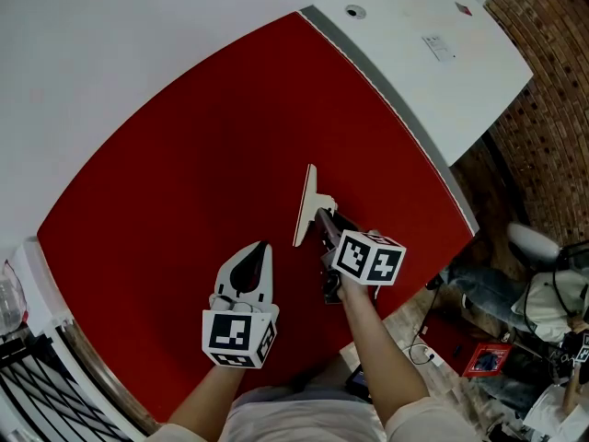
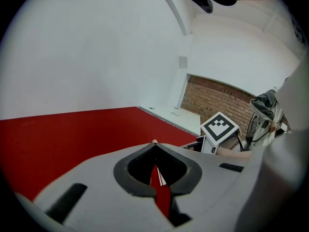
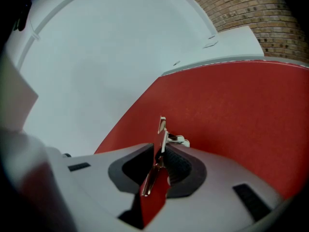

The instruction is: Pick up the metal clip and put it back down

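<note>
On the wide red tabletop (image 1: 202,155), which runs out to a white ledge (image 1: 414,53) along its far right edge with a brick wall (image 1: 543,109) beyond that, I hold both grippers at the near side. My left gripper (image 1: 260,247) sits to the left, pointing down and away over bare red. Its jaws are drawn together at the tips, leaving only a thin slit behind them, and there is nothing in them (image 2: 154,144). My right gripper (image 1: 324,217) is just to its right, and its jaws stand only slightly apart, with the pads closed on the handle end of the metal clip (image 3: 162,129). The clip (image 1: 306,205) stands on edge beyond the fingertips, near the middle of the table, its broad flat plate upright. I cannot tell whether its lower edge touches the red surface.
</note>
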The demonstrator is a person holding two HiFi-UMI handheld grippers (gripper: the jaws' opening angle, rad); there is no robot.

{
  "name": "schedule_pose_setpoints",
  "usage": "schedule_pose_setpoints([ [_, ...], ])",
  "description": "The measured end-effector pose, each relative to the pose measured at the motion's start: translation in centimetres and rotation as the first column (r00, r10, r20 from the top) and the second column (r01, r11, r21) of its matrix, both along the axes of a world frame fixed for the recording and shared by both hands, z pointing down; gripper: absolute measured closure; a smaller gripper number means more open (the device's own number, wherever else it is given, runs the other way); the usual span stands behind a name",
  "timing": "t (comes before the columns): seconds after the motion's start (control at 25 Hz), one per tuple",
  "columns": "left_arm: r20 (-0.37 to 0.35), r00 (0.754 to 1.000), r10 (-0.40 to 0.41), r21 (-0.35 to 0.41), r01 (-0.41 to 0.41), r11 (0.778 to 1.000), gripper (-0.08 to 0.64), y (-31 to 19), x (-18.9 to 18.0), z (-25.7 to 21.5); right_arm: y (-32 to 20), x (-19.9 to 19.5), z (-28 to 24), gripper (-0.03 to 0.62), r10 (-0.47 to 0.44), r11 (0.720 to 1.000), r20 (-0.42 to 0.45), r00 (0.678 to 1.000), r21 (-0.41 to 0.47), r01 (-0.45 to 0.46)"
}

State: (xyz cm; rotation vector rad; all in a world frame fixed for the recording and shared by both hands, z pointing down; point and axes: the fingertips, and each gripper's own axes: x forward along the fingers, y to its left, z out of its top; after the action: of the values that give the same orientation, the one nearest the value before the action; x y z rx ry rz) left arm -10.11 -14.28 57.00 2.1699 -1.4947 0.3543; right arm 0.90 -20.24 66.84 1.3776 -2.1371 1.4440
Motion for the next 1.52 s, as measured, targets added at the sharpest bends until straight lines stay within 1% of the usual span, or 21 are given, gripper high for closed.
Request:
schedule_pose_setpoints([
  [0.2,0.000,1.000,-0.004,-0.002,0.004,1.000,0.555,0.0,-0.1,0.1,-0.1,0.2,0.4,0.502,0.007,1.000,0.004,1.000,-0.002,-0.007],
  [0.28,0.001,1.000,-0.007,-0.003,0.007,1.000,0.555,0.0,-0.1,0.2,-0.1,0.4,0.6,0.494,0.011,1.000,0.003,1.000,-0.006,-0.011],
  [0.72,0.003,1.000,-0.006,0.008,0.006,1.000,0.555,-0.3,-0.3,-0.6,0.0,1.0,0.0,0.494,0.017,1.000,0.001,1.000,-0.008,-0.017],
  [1.04,0.014,1.000,-0.018,0.036,0.018,0.999,0.555,0.0,-0.7,-2.8,0.6,2.5,-1.4,0.494,0.031,1.000,-0.022,0.999,0.000,-0.031],
  [1.16,0.021,0.999,-0.025,0.047,0.024,0.999,0.555,0.5,-1.2,-3.7,1.2,2.5,-2.5,0.494,0.025,1.000,-0.015,1.000,0.008,-0.025],
  [1.28,0.019,0.999,-0.035,0.047,0.035,0.998,0.555,1.4,-1.6,-4.7,2.1,2.2,-4.1,0.494,0.000,1.000,0.009,1.000,0.021,0.000],
  [1.36,0.018,0.999,-0.038,0.049,0.037,0.998,0.555,2.0,-1.8,-5.5,2.9,2.0,-5.6,0.501,-0.021,0.999,0.014,1.000,0.037,0.021],
  [1.44,0.024,0.999,-0.041,0.056,0.040,0.998,0.555,2.6,-2.0,-6.5,3.6,2.1,-7.0,0.555,-0.030,0.998,-0.004,1.000,0.055,0.031],
  [1.52,0.024,0.999,-0.048,0.066,0.046,0.997,0.555,3.2,-2.3,-7.6,4.3,2.1,-8.4,0.578,-0.040,0.997,-0.011,0.999,0.066,0.041],
])
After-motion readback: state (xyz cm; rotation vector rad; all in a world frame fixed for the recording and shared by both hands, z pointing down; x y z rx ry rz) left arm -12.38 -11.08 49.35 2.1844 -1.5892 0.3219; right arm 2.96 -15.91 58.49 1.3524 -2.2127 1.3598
